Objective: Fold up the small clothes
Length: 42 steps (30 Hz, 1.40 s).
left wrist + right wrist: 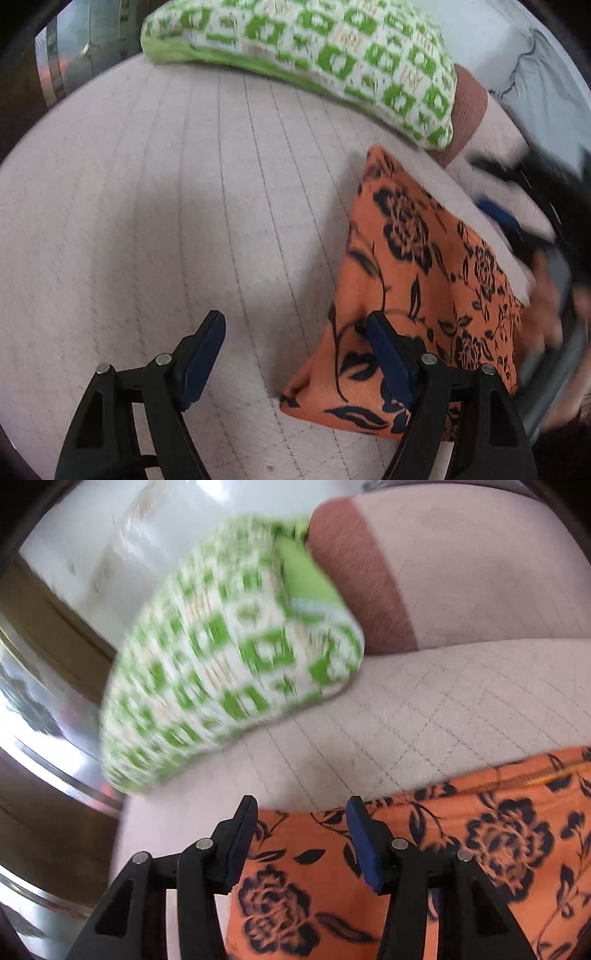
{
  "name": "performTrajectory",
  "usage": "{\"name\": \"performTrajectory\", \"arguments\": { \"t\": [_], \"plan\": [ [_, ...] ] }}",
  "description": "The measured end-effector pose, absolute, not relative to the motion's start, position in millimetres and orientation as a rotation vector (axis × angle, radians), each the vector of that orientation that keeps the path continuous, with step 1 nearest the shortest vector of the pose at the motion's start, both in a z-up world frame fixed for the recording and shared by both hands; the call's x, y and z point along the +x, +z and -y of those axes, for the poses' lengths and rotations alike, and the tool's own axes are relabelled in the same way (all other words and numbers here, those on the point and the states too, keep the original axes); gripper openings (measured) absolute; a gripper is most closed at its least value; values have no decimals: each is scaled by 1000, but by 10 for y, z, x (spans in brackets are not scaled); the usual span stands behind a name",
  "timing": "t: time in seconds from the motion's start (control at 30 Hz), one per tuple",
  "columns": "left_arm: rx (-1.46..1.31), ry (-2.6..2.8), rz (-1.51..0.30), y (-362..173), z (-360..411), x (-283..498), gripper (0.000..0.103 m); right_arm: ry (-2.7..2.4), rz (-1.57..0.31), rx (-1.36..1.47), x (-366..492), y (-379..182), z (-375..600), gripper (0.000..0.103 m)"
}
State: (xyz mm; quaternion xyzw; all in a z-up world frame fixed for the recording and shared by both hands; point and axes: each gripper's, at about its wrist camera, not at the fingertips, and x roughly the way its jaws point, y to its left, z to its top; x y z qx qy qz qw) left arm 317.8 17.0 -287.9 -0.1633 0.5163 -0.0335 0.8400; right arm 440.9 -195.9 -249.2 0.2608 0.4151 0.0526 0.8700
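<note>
From the left wrist, the left claw [295, 350] stands wide with nothing between its fingers: its left finger hangs over the bare quilted sofa seat [147, 221], and its right finger overlaps the near part of the orange floral garment [413, 266]. No pinch on the cloth shows. The garment lies folded into a long wedge. Its long axis runs from a blunt end at about 6 o'clock, close under the claw, up to a pointed corner at about 1 o'clock. From the gap between the fingers it lies off toward 2 o'clock. A green-and-white patterned cushion [314, 48] sits across the top of the frame at 12 to 1 o'clock, well apart from the garment. At 3 o'clock a blurred right claw [498, 214] and a person's hand [546, 302] show by the garment's far edge, too smeared to read.

From the right wrist, the right claw [301, 834] is held about half open with nothing gripped; its fingertips hover over the garment's upper edge. The orange floral garment [461, 849] fills the lower frame from 6 to 3 o'clock, its long edge running across toward 3 o'clock. The cushion [229, 657] is blurred at 10 to 11 o'clock, resting on the sofa seat [406, 709].

My judgement: the right claw is nearer a usable edge, while the left would first have to shift toward 2 o'clock to centre on the cloth.
</note>
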Motion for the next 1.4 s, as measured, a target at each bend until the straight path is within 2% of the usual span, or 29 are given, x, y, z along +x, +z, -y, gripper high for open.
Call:
{"name": "performTrajectory", "arguments": {
  "t": [0.1,0.2,0.33,0.5,0.6,0.87,1.0,1.07,1.1,1.13,1.17,1.2,1.23,1.33,1.4],
  "plan": [
    [-319,-43,-1046,-2767,-194,3175,79,104,-860,497,3914,-2385,2176,53],
    [-297,-72,-1036,-2708,-157,3069,79,85,-861,582,3207,-2361,2642,53],
    [-269,-96,-1052,-2706,-49,2876,79,-5,-803,684,2069,-2327,3232,64],
    [-302,-119,-1144,-2919,73,2567,79,-75,-769,919,1060,-2583,3787,67],
    [-369,-160,-1216,-3049,160,2435,80,-114,-767,1041,881,-2862,3878,68],
    [-605,-162,-1107,-3065,59,2765,85,-176,-762,1213,999,-3306,4079,68],
    [-665,-146,-1044,-3099,57,2935,85,-178,-670,1235,1138,-3357,4174,68],
    [-644,-143,-992,-3084,123,2932,84,-196,-618,1250,1231,-3417,4224,68],
    [-612,-146,-983,-3076,172,2930,78,-207,-595,1248,1266,-3414,4236,69],
    [-576,-140,-978,-3087,221,2937,54,-208,-576,1235,1320,-3391,4234,64],
    [-557,-139,-979,-3108,254,2968,44,-207,-574,1213,1386,-3358,4218,56],
    [-557,-142,-976,-3125,269,2980,42,-203,-593,1190,1467,-3340,4192,26],
    [-561,-141,-972,-3136,274,2993,38,-211,-630,1165,1529,-3342,4172,19],
    [-568,-156,-966,-3098,231,2969,29,-255,-665,1064,1591,-3247,4108,17],
    [-555,-166,-947,-3028,258,2960,27,-257,-643,1002,1574,-3104,4054,16]
  ]
}}
